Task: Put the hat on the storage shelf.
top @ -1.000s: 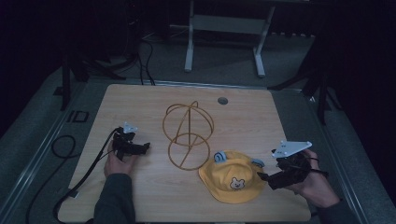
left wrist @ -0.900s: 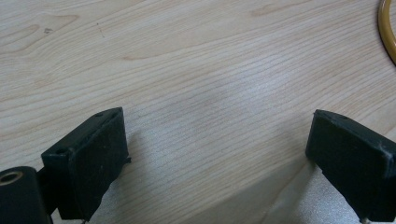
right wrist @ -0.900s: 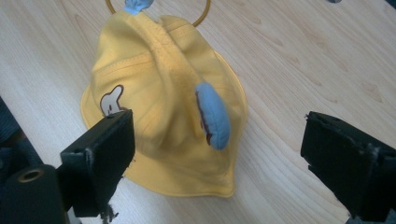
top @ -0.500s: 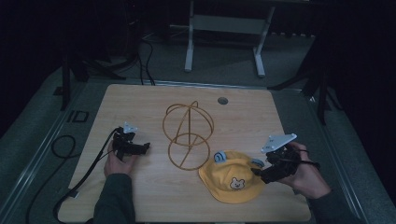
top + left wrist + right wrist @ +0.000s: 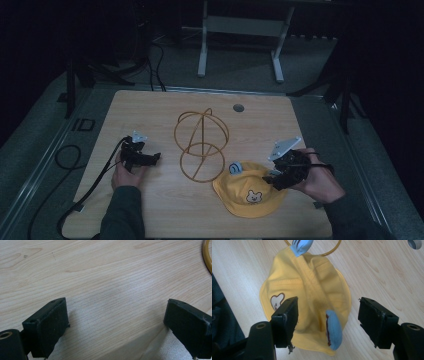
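Your left hand (image 5: 126,170) rests on the wooden table (image 5: 150,115) at about 9 o'clock from the gold wire stand (image 5: 201,145), forearm coming straight up from the bottom edge in a dark green sleeve (image 5: 122,212). It wraps the left gripper (image 5: 152,158) from behind, and the tool points toward 3 o'clock, at the stand, with its cable (image 5: 92,182) trailing back toward 7 o'clock and off the table edge. In the left gripper view the two black jaws stand wide apart, low over bare wood, with nothing between them; the stand's ring (image 5: 207,255) just shows at 2 o'clock of that view.

Your right hand (image 5: 317,180) comes in from 5 o'clock, wrist angled inward, so the right gripper (image 5: 270,176) points toward 9 o'clock with its grey plate (image 5: 285,148) tilted up on top. Its tips sit at the right edge of the yellow hat (image 5: 250,192), which lies flat on the table at 5 o'clock from the stand, its brim close against the stand's base ring.

In the right gripper view your jaws are spread wide above the hat (image 5: 312,305), one over the fabric and one over bare wood. One blue ear (image 5: 334,330) lies between them, gripped by neither. The other blue ear (image 5: 301,246) lies at the hat's far end, at 12 o'clock, by the ring. The bear patch (image 5: 254,196) faces up. A round grommet (image 5: 238,107) sits in the table at 1 o'clock from the stand.
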Tool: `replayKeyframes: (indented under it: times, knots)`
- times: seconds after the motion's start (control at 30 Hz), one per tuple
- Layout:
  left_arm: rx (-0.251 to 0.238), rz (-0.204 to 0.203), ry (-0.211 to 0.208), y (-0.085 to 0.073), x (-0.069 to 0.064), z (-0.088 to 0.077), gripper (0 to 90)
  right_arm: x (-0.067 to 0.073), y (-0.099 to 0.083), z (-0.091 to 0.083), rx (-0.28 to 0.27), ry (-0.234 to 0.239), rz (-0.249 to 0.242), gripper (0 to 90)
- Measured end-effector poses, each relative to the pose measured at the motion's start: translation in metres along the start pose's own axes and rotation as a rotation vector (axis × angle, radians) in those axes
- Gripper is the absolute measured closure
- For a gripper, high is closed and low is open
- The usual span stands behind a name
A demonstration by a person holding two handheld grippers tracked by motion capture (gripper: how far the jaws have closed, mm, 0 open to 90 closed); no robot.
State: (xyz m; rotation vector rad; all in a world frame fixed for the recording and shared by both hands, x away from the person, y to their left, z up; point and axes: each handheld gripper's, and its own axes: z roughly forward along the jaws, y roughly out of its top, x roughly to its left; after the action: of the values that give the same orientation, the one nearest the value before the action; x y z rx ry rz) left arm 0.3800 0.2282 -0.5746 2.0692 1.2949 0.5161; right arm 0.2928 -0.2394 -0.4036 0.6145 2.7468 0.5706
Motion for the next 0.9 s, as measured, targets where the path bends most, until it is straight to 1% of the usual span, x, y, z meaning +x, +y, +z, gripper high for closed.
replayKeyframes:
  times: [0.13,0.23,0.4,0.47,0.57,0.63,0.73,0.8,0.83,0.87,0.9]
  knots:
    - [0.000,0.000,0.000,0.000,0.000,0.000,5.4,-0.001,0.005,0.004,0.005,0.011,-0.004,32.3]
    - [0.000,0.000,0.000,0.000,0.000,0.000,5.4,-0.001,0.009,0.007,0.023,0.015,-0.023,31.6]
    - [0.000,0.000,0.000,0.000,0.000,0.000,5.4,0.000,0.015,0.015,0.032,0.032,-0.028,31.6]
    - [-0.001,0.000,0.000,0.000,0.001,0.000,5.4,0.000,0.018,0.018,0.045,0.032,-0.037,31.6]
    - [0.000,-0.001,0.001,0.001,0.001,0.001,5.5,0.000,0.023,0.024,0.060,0.046,-0.043,32.5]
    - [-0.001,-0.001,0.001,0.001,0.001,0.001,5.5,0.000,0.026,0.027,0.078,0.057,-0.041,33.4]
    - [-0.001,-0.001,0.001,0.001,0.001,0.001,5.5,-0.001,0.030,0.034,0.125,0.065,-0.040,37.3]
    - [0.000,-0.001,0.001,0.001,0.001,0.001,5.5,-0.002,0.032,0.036,0.130,0.085,-0.037,39.5]
    - [0.000,-0.001,0.001,0.001,0.001,0.001,5.5,-0.002,0.032,0.036,0.130,0.085,-0.037,39.5]
    - [0.000,-0.001,0.001,0.001,0.001,0.001,5.6,-0.003,0.033,0.039,0.149,0.095,-0.043,41.1]
    - [0.000,-0.001,0.001,0.001,0.001,0.001,5.5,-0.003,0.033,0.039,0.155,0.096,-0.044,41.4]
